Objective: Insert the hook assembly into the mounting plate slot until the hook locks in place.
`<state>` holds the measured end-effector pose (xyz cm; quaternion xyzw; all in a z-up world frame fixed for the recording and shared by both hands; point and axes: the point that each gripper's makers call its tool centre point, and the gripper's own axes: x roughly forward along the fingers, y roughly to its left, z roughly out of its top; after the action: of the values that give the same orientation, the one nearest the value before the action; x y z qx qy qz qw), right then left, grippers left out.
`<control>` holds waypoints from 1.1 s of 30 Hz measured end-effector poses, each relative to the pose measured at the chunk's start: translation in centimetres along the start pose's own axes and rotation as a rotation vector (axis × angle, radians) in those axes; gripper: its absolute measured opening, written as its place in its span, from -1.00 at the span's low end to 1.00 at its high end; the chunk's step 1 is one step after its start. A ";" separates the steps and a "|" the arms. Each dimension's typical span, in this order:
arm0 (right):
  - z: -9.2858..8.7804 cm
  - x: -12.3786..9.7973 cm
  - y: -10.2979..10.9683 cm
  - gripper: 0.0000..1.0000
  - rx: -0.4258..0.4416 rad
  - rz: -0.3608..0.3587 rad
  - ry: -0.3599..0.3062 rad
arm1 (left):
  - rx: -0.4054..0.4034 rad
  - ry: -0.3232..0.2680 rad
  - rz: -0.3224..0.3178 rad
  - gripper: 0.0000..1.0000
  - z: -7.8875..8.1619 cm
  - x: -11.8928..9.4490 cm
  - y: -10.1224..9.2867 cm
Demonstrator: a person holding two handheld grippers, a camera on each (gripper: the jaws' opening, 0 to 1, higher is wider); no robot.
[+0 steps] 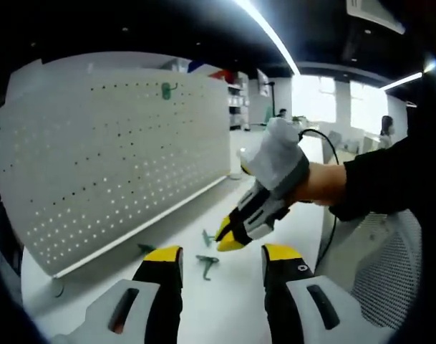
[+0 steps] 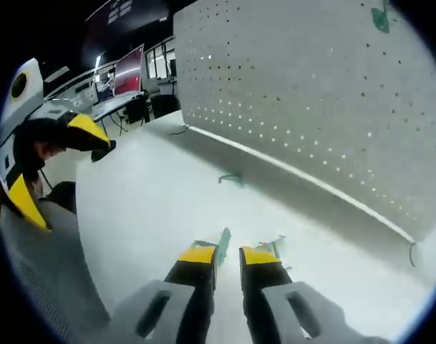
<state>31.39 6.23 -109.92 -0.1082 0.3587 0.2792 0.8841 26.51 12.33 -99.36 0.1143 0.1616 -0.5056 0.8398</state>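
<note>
A white pegboard (image 1: 117,158) (image 2: 325,93) stands along the table's back, with one green hook (image 1: 166,90) (image 2: 380,18) hung high on it. My right gripper (image 2: 228,255) has its jaws drawn close around a green hook (image 2: 223,244) low over the white table. A gloved hand brings that same gripper (image 1: 228,238) into the left gripper view from the right, the hook (image 1: 207,236) at its yellow tip. My left gripper (image 1: 222,254) stands open and holds nothing. It appears again, jaws spread, at the left (image 2: 53,165) of the right gripper view.
Loose green hooks lie on the table (image 1: 225,315): one (image 1: 207,264) just ahead of my left jaws, one (image 1: 146,249) near the pegboard foot, another (image 2: 273,245) beside my right jaws, another (image 2: 230,178) farther out. A mesh chair (image 1: 389,265) is at the right; desks with monitors (image 2: 124,72) stand behind.
</note>
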 end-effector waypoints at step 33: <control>-0.9 2.3 -1.6 -0.97 -0.048 -0.084 0.014 | -0.001 0.016 -0.015 -0.11 -0.3 0.2 -0.3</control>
<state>33.14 5.50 -112.20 -0.1465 0.3533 0.2498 0.8896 26.25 12.17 -99.74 0.1167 0.1691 -0.5107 0.8348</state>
